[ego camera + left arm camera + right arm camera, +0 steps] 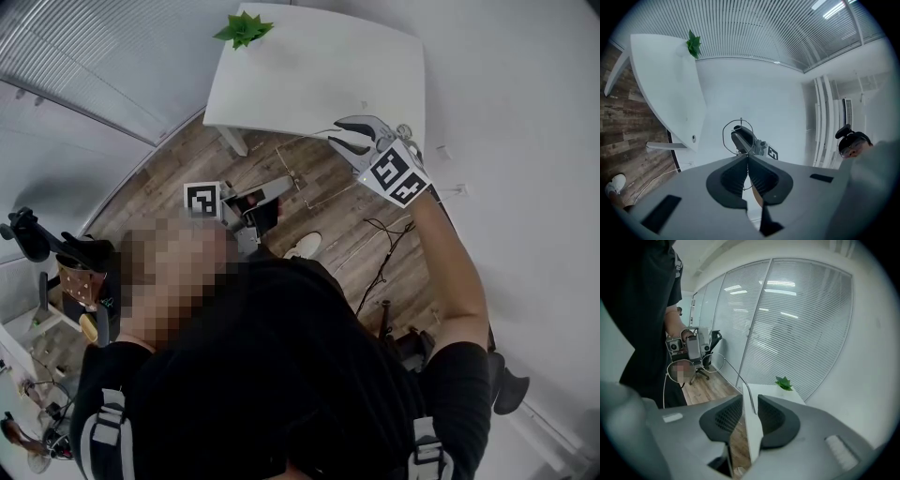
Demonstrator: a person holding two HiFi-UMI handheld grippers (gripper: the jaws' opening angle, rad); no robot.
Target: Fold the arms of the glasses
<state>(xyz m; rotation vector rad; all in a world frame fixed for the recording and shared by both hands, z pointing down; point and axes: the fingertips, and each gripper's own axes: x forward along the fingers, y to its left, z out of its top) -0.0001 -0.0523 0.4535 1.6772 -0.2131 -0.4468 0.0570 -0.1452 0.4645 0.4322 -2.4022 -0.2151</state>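
The left gripper (748, 158) is clamped shut on the thin wire frame of the glasses (723, 135), with one lens rim seen just past its tips. The right gripper (746, 401) is held apart, and a glasses arm (740, 377) is run between its jaws, not pinched. Further beyond it, a white table (773, 391) with a little green plant (784, 383) can be made out.

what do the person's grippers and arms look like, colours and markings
The left gripper and right gripper have grey bodies and broad rounded jaws with dark textured pads. Each carries a white cube with black square markers. Black short sleeves on the arms.
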